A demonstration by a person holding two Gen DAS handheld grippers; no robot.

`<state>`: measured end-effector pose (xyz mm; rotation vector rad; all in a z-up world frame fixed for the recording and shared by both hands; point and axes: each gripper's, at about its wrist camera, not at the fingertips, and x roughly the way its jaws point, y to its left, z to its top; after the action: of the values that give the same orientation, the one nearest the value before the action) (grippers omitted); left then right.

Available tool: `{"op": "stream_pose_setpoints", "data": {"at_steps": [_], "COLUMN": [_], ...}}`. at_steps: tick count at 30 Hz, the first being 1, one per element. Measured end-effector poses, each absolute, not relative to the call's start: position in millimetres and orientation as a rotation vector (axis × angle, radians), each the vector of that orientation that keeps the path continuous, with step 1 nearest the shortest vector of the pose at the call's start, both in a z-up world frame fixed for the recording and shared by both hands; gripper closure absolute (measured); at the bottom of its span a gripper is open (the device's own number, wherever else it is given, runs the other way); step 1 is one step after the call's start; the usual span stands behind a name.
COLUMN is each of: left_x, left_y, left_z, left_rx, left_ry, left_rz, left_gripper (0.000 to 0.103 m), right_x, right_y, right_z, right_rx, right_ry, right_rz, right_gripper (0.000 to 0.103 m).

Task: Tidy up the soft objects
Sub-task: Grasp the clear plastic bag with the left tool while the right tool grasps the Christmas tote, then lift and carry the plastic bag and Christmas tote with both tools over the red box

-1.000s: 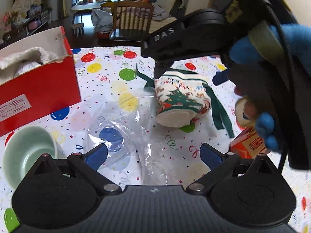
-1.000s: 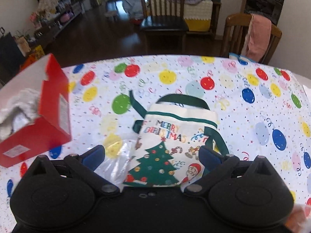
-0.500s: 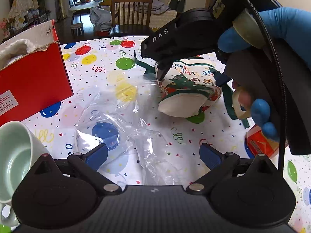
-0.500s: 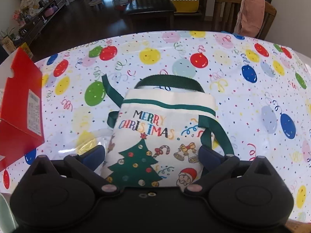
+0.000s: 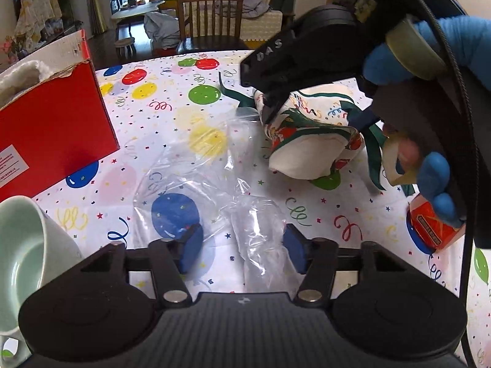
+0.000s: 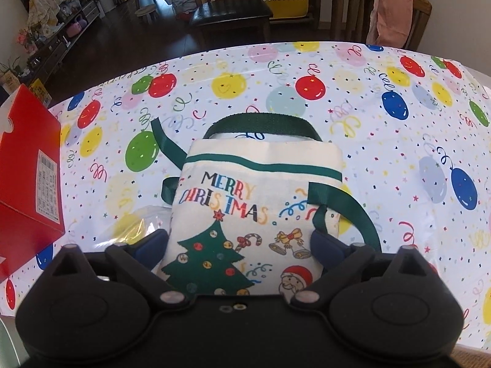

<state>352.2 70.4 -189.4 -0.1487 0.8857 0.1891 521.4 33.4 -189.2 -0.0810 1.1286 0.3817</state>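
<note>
**Christmas bag pinched by the right gripper, left one over the plastic**

So the right gripper has the little Christmas tote bag sitting right between its blue pads, one pad pressed into each side of the fabric, so it's squeezing the bag's lower end. The "MERRY CHRISTMAS" print faces up and the green handles point away from the gripper toward the far edge of the table. From the left wrist view the bag looks lifted and bunched, with its bottom end tipped up off the balloon tablecloth.

The left gripper is partly closed with a gap between its fingers, and the crumpled clear plastic bag lies just ahead of and between them. Can't tell if it's actually gripping the plastic. Red box is off to the left, a pale green cup just beside the gripper's left side.
</note>
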Motion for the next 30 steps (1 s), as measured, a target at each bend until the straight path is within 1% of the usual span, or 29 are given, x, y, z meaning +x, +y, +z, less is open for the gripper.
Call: {"op": "stream_pose_setpoints", "data": {"at_steps": [1, 3, 4, 6, 7, 8, 9, 10, 11, 12, 13, 15, 18, 20, 30], "left_x": [352, 352, 351, 351, 350, 350, 350, 350, 350, 349, 349, 348, 346, 345, 337], "left_y": [71, 70, 70, 71, 72, 72, 73, 74, 74, 74, 75, 76, 78, 78, 79], "left_z": [-189, -188, -187, -186, -186, -185, -185, -186, -185, -185, -184, -183, -179, -176, -154], "left_rx": [-0.148, -0.136, -0.133, -0.147, -0.151, -0.156, -0.162, -0.166, -0.165, -0.165, -0.167, -0.172, -0.181, -0.185, -0.208], "left_ry": [0.885, 0.883, 0.883, 0.882, 0.881, 0.882, 0.885, 0.886, 0.886, 0.886, 0.886, 0.883, 0.874, 0.867, 0.835], "left_rz": [0.189, 0.195, 0.198, 0.195, 0.194, 0.191, 0.185, 0.182, 0.187, 0.19, 0.192, 0.196, 0.193, 0.191, 0.167], "left_gripper": [0.051, 0.06, 0.064, 0.068, 0.07, 0.075, 0.076, 0.079, 0.079, 0.079, 0.08, 0.08, 0.08, 0.081, 0.082], "right_x": [521, 520, 519, 517, 516, 515, 514, 513, 511, 509, 507, 502, 498, 496, 477], "right_y": [33, 32, 31, 31, 31, 31, 30, 30, 30, 30, 30, 30, 28, 25, 8], "right_z": [-189, -189, -189, -187, -187, -186, -185, -183, -182, -181, -180, -178, -172, -166, -129], "right_rx": [-0.076, -0.07, -0.069, -0.069, -0.067, -0.063, -0.055, -0.046, -0.036, -0.03, -0.03, -0.034, -0.03, -0.015, 0.08], "right_ry": [1.128, 1.125, 1.124, 1.118, 1.113, 1.109, 1.106, 1.103, 1.1, 1.097, 1.092, 1.075, 1.041, 1.023, 0.949], "right_rz": [0.385, 0.389, 0.392, 0.399, 0.404, 0.413, 0.424, 0.435, 0.451, 0.464, 0.471, 0.481, 0.497, 0.501, 0.557], "right_gripper": [0.01, 0.017, 0.019, 0.031, 0.034, 0.042, 0.052, 0.056, 0.065, 0.07, 0.072, 0.083, 0.09, 0.091, 0.094]}}
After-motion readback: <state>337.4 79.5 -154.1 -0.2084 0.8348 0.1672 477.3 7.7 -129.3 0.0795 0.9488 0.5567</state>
